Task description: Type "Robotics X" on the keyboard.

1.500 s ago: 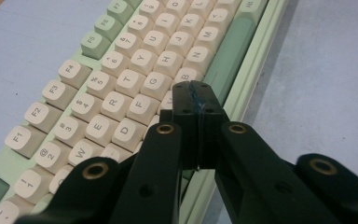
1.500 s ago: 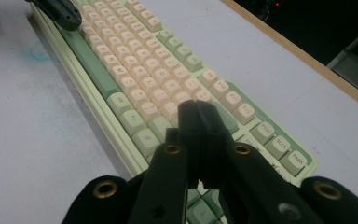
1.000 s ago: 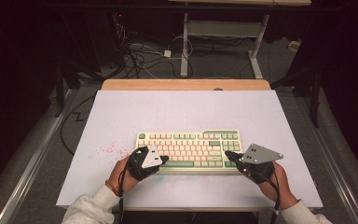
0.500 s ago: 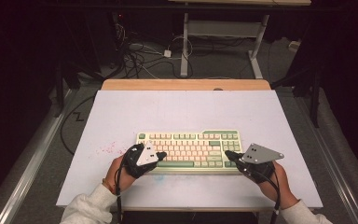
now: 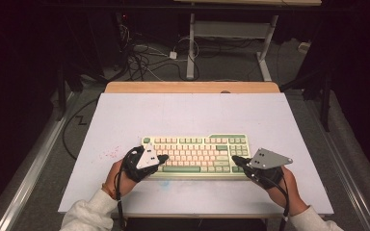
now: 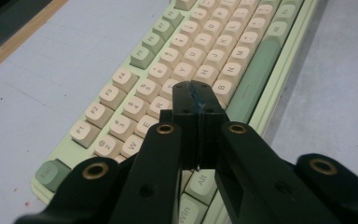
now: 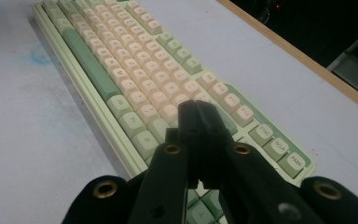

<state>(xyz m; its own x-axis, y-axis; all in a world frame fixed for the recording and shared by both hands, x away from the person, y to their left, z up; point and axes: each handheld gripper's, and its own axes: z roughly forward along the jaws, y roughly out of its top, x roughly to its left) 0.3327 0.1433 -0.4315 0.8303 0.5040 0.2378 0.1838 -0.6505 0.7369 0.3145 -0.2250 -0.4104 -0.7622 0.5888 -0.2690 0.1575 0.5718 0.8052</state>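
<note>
A green and cream keyboard [image 5: 197,154] lies on the white table top [image 5: 192,115], long side across. My left gripper [image 5: 163,158] hovers over its left end, jaws pressed together with nothing between them; in the left gripper view the tips [image 6: 196,91] sit above the letter keys [image 6: 186,70]. My right gripper [image 5: 234,160] is over the keyboard's right end, also shut and empty. In the right gripper view its tips [image 7: 196,109] are above the cream keys [image 7: 168,100] near the green keys [image 7: 140,133] of the front row.
Beyond the table's wooden far edge [image 5: 192,87] lie cables [image 5: 149,57] on the floor and a desk frame [image 5: 231,33]. Bare table surface surrounds the keyboard; faint red specks [image 5: 108,154] mark the left part and a blue smudge [image 7: 39,56] the front.
The left gripper has shifted slightly left and toward the person along the keyboard's left end. The right gripper has barely moved.
</note>
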